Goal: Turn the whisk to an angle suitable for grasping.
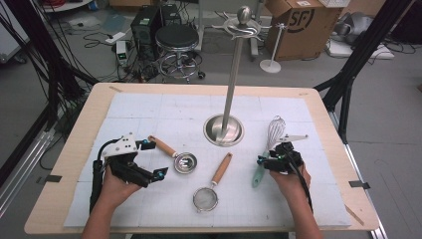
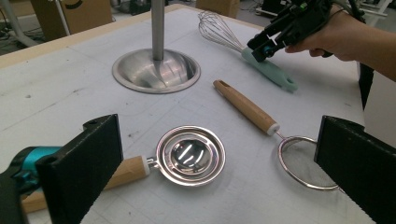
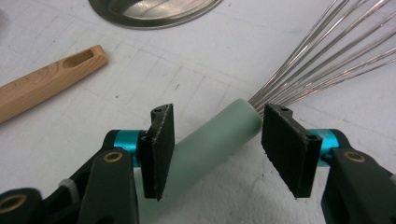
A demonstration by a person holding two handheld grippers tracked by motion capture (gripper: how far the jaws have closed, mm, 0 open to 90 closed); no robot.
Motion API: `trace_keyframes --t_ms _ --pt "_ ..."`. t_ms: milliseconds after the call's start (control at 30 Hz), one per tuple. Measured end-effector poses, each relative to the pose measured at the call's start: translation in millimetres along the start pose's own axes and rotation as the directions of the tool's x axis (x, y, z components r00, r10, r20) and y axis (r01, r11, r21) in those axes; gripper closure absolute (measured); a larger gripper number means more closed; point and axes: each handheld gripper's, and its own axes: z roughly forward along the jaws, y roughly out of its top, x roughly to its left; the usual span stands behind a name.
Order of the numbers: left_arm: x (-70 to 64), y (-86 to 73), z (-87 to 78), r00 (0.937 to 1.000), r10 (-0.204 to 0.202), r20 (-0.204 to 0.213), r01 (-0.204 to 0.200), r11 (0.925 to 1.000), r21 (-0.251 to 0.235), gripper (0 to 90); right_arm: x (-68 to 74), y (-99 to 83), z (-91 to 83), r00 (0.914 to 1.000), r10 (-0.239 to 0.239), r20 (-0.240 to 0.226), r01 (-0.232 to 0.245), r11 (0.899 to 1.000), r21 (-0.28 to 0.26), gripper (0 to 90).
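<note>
The whisk [image 3: 212, 140] lies on the white mat [image 1: 149, 107], right of the stand's base [image 1: 224, 130]. My right gripper [image 3: 217, 149] straddles its mint handle, jaws apart, left one touching. My left gripper [image 2: 219, 172] gapes wide over the egg separator [image 2: 189, 155] near the strainer [image 2: 303, 163].

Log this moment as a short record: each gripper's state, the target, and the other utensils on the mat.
right gripper: open, jaws either side of the whisk handle
left gripper: open, above the egg separator
other utensils: mesh strainer with wooden handle
stand: metal utensil stand, hooks empty
surface: white mat on wooden table
</note>
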Motion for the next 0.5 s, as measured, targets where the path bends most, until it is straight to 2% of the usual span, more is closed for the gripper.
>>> trace_keyframes --t_ms 200,500 --pt "0.3 -0.1 0.6 1.0000 -0.002 0.000 0.002 1.0000 -0.002 1.7 -3.0 0.9 -3.6 0.9997 0.022 0.012 -0.022 0.999 -0.028 44.3" --pt "0.9 -0.2 0.3 1.0000 -0.004 0.004 0.004 1.0000 -0.004 1.7 -4.0 2.3 -7.3 0.9998 0.010 0.015 -0.009 0.998 -0.057 44.9"
